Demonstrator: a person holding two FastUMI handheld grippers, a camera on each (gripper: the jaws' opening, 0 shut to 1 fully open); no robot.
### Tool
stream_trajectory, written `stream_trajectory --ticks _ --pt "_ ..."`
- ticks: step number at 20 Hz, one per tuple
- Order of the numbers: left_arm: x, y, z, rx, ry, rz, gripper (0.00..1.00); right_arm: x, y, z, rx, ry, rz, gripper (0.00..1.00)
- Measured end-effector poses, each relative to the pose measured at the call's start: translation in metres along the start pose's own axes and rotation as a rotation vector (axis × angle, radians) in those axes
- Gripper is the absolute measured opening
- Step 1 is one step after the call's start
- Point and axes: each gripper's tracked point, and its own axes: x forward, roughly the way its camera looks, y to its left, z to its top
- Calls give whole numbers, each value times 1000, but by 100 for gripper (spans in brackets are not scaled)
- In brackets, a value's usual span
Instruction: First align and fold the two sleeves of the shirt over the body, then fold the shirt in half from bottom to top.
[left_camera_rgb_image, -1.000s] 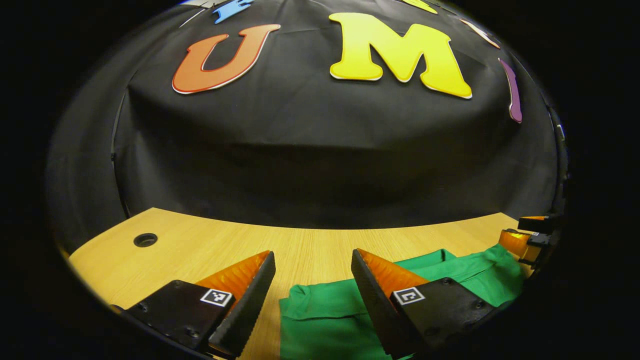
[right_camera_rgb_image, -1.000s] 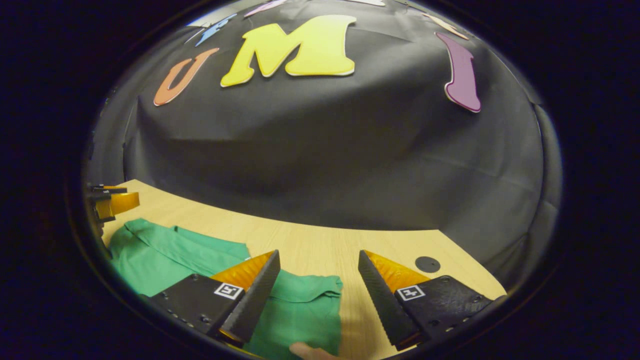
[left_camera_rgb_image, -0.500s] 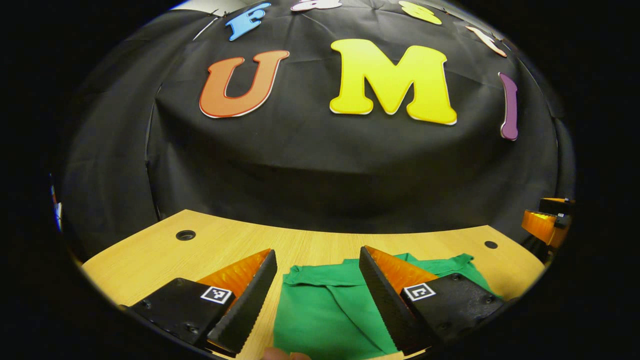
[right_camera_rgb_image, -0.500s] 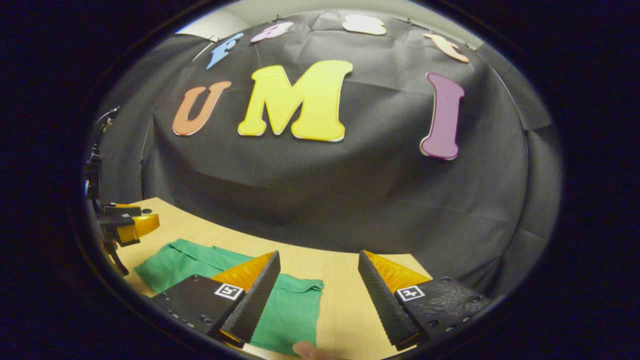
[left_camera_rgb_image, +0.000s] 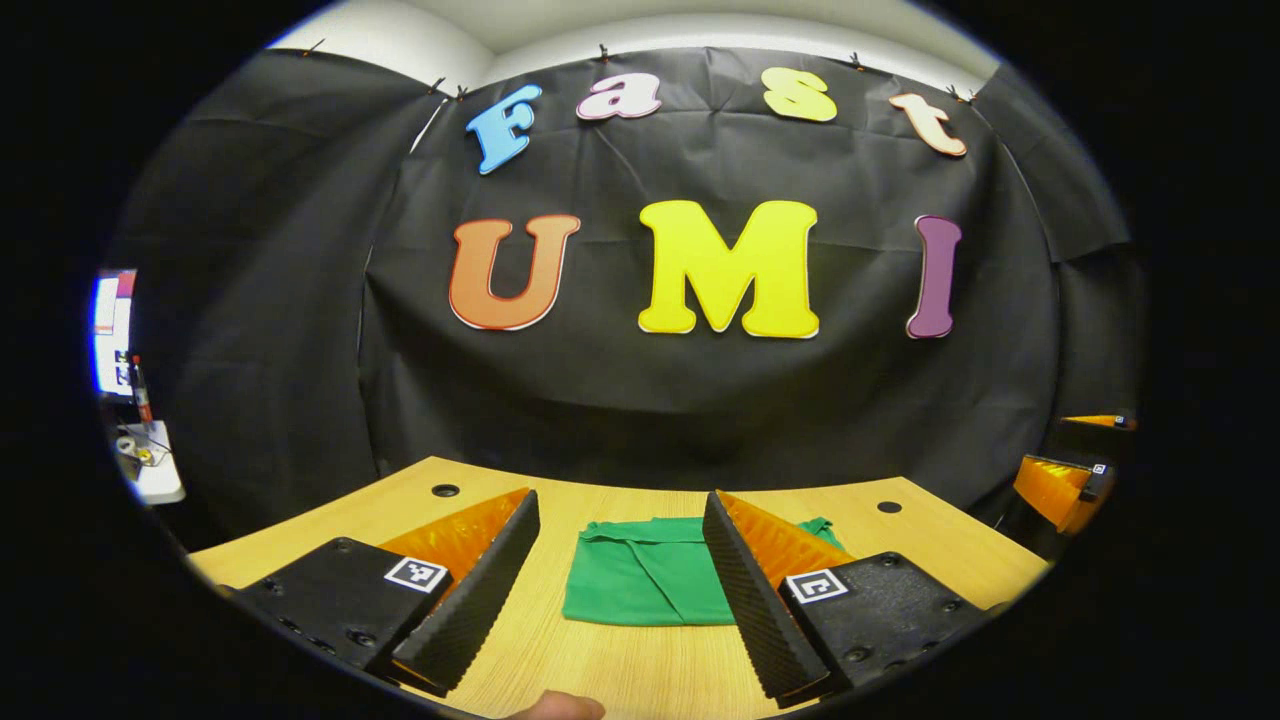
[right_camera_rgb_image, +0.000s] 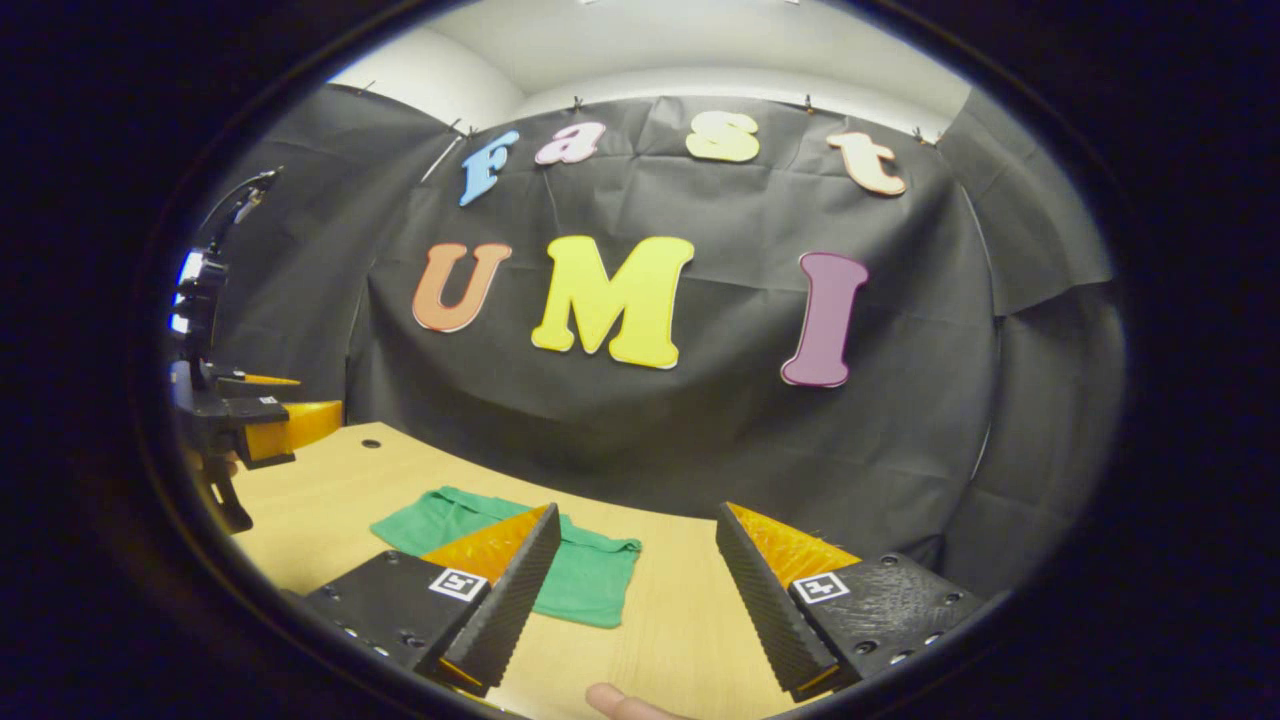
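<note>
On table (left_camera_rgb_image: 620, 670), folded shirt (left_camera_rgb_image: 640, 585) flat

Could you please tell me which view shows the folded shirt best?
The left gripper view: the shirt lies centred between its open fingers, fold lines visible. In the right gripper view, the shirt sits off to the left, partly behind a finger.

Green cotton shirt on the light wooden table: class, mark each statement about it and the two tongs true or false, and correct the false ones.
1. The green cotton shirt lies folded into a compact rectangle on the light wooden table. True.
2. The left tongs are clamped on the shirt. False: they are open and hold nothing.
3. The right tongs are open. True.
4. The shirt hangs over the table's edge. False: it rests wholly on the tabletop.
5. A black cloth wall stands behind the table. True.
</note>
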Motion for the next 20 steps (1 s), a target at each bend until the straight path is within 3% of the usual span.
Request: stream_trajectory --ticks 4,9,14,20 --pt "-59 -10 1 32 39 -31 100 -62 -4 2 42 -17 3 95" --pt "-105 -13 -4 28 35 -75 100 -93 1 -9 81 4 3 95" --pt "-111 -15 -8 32 16 -128 100 -104 21 -16 75 9 19 95" --pt "-108 1 -8 59 19 -93 100 -107 47 -10 59 -34 15 96"
